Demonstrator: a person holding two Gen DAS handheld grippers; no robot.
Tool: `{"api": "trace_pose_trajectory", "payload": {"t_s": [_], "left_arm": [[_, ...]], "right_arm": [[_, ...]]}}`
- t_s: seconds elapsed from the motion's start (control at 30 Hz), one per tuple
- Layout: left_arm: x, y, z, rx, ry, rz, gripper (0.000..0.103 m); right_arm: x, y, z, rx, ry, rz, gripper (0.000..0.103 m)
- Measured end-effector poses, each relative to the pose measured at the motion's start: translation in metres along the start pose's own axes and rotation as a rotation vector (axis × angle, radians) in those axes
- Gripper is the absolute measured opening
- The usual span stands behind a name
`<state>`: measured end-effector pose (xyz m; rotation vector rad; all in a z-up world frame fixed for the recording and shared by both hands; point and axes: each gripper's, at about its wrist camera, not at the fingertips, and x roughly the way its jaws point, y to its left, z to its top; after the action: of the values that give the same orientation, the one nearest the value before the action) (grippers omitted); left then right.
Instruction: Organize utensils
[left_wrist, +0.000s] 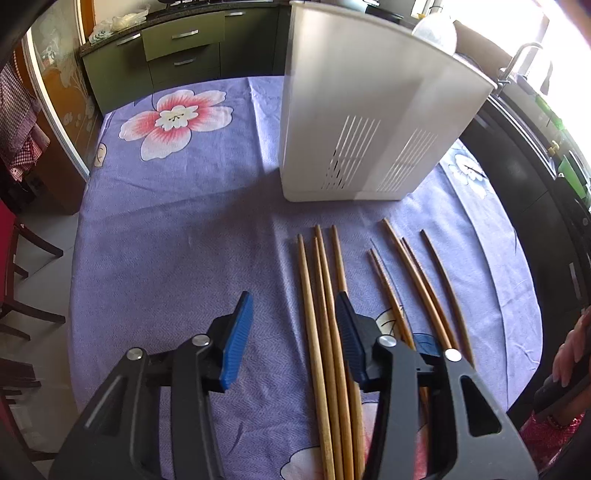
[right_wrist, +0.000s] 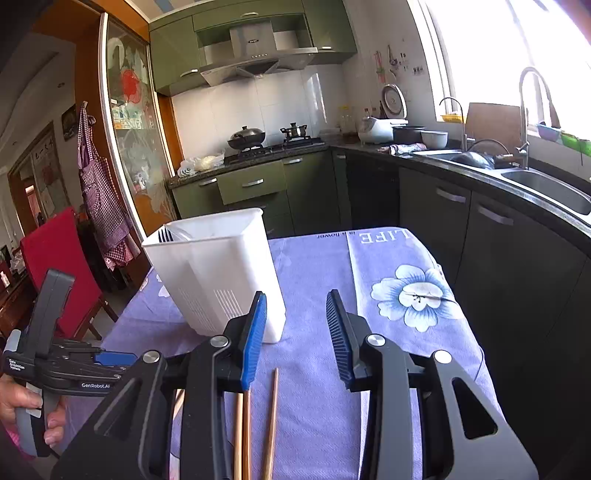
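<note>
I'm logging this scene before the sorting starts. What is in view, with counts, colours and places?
Chopsticks: nine visible, wooden, light and darker brown, lying loose on the tablecloth in front of the holder.
Utensil holder: one, white plastic, slotted, upright on the table behind the chopsticks.
Tablecloth: one, purple with flowers, covering the table.
Chair: one, red, left of the table.
Apron: one, checked, hanging by the door.
Wok: one, dark, on the stove.
Sink: one, steel, at right.
Left gripper: open, above the chopsticks.
Right gripper: open, empty.
</note>
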<state>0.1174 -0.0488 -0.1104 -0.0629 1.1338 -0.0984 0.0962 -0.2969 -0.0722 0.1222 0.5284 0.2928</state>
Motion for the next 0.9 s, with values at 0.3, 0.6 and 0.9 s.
{"api": "trace_pose_trajectory", "payload": {"t_s": [0.3,0.6,0.9], "left_arm": [[0.026,-0.002,0.001,0.002,0.074,0.036,0.033],[0.030,-0.016,0.000,0.032,0.088,0.055,0.020],[0.028,-0.013,-0.003,0.069,0.089,0.080,0.008]], "right_arm": [[0.002,-0.010,-0.010,0.043,0.044,0.031,0.034],[0.005,-0.002,-0.004,0.037,0.073,0.057,0.039],[0.041,0.018,-0.018,-0.090,0.310,0.078,0.041]]}}
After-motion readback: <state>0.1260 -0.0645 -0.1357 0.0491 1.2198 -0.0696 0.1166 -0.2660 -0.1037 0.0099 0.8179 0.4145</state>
